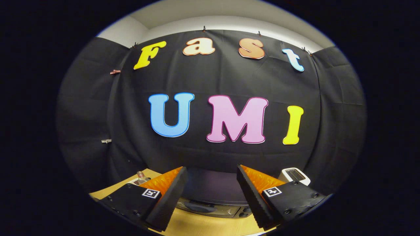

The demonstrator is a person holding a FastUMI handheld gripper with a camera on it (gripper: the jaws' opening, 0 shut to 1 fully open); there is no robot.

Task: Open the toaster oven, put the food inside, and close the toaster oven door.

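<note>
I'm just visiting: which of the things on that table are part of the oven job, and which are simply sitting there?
Part of the job:
- toaster oven, between the fingers and just ahead, its top and upper front showing
- gripper, fingers open, holding nothing

Just sitting there:
- white appliance, beyond one finger
- small object, beyond the other finger, too small to identify
- wooden table

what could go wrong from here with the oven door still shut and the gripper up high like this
1. The gripper is open and holds nothing, well above the toaster oven, whose front is barely in sight; coming down half blind could miss the door handle.
2. A white appliance sits beside the far finger and a small item beside the other; a wide swing might knock either.
</note>
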